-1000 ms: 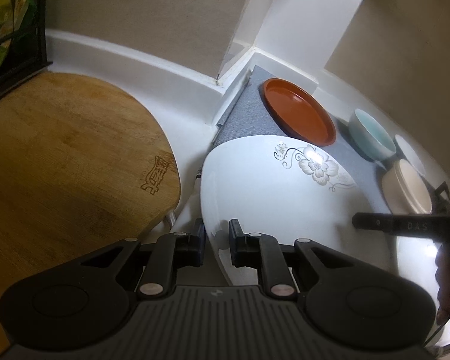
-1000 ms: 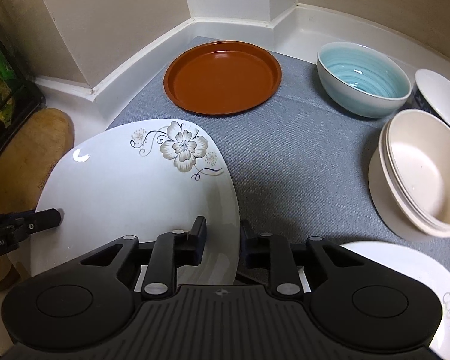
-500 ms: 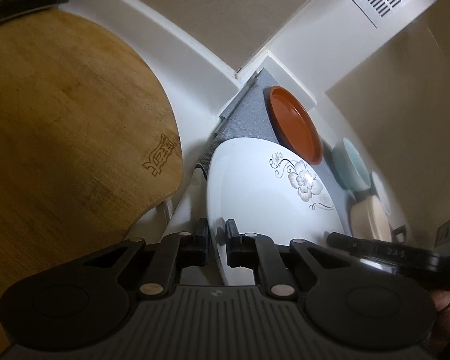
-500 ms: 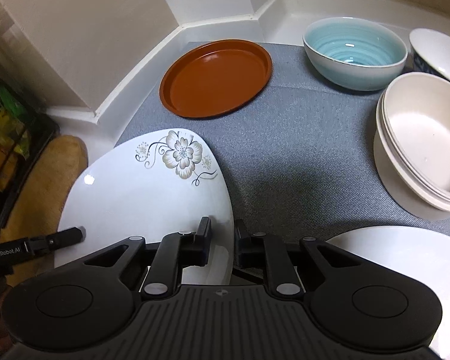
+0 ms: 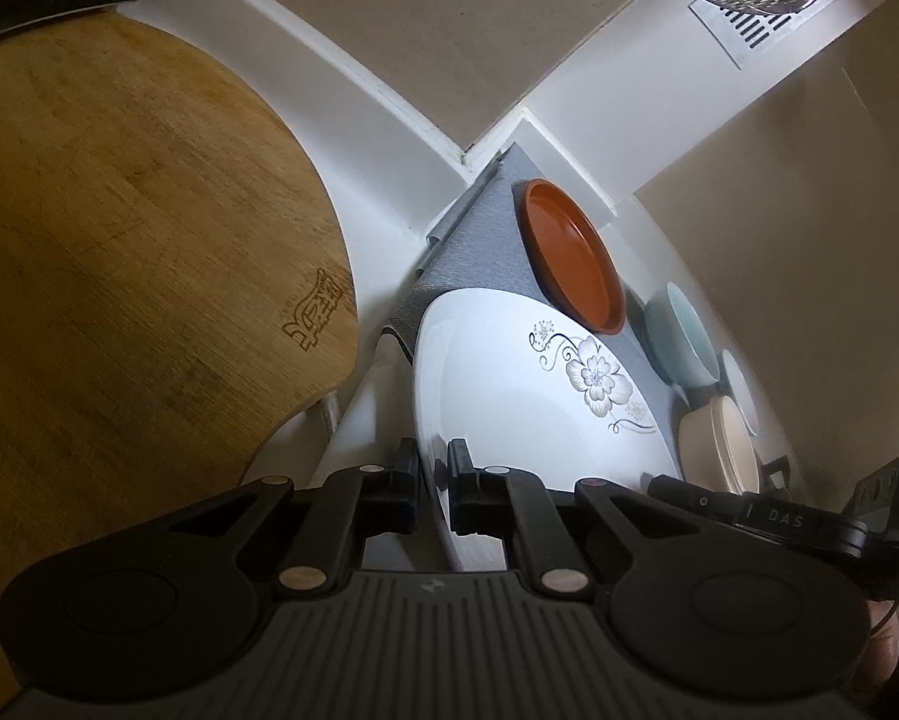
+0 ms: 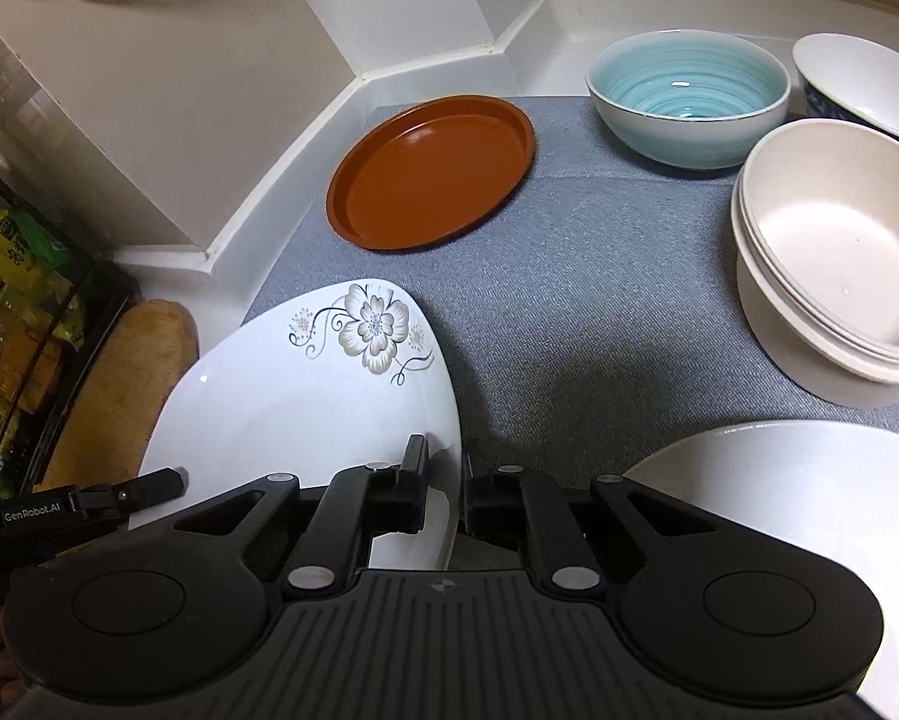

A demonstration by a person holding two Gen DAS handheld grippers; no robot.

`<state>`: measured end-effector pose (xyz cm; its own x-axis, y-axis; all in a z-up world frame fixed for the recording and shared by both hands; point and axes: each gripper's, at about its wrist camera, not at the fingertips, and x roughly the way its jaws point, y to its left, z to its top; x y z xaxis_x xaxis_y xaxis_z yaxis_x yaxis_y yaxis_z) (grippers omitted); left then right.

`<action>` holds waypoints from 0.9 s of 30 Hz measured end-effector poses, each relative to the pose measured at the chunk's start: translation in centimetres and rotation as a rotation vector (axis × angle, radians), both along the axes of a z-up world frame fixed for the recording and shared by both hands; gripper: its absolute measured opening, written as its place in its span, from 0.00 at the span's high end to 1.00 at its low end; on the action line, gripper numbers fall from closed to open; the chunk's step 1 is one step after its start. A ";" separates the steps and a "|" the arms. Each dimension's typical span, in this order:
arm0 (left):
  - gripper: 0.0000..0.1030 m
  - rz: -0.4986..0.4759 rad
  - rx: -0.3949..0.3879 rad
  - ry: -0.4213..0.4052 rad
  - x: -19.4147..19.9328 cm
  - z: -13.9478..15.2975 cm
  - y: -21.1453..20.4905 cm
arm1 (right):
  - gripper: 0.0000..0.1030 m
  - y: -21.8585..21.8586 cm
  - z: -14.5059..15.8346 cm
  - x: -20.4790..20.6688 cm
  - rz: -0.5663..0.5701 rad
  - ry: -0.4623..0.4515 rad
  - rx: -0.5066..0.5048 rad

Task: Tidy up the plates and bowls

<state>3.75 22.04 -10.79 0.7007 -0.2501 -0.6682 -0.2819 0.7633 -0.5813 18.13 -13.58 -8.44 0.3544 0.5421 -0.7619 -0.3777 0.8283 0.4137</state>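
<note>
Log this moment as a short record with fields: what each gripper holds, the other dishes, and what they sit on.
left gripper: shut on the rim of the flowered plate
right gripper: jaws just closing, now shut on the opposite rim of the same plate
brown plate: flat on the grey mat, beyond the flowered plate
blue bowl: upright on the mat, near the back wall
cream bowls: nested stack, right side of the mat
cutting board: off the mat, to its left
</note>
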 end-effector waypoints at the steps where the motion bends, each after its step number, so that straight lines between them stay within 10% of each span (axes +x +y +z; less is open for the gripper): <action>1: 0.91 -0.003 0.001 -0.002 -0.1 0.1 0.0 | 0.88 -0.1 0.1 -0.1 -0.004 -0.008 0.004; 27: 0.91 -0.253 0.056 -0.058 2.1 3.7 -8.1 | 0.90 -9.5 2.4 -6.7 -0.239 -0.083 0.080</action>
<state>5.84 13.96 -7.08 0.6583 -0.3856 -0.6465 -0.0455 0.8369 -0.5455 11.41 -23.11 -6.06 0.5396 0.4929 -0.6826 -0.2107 0.8639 0.4574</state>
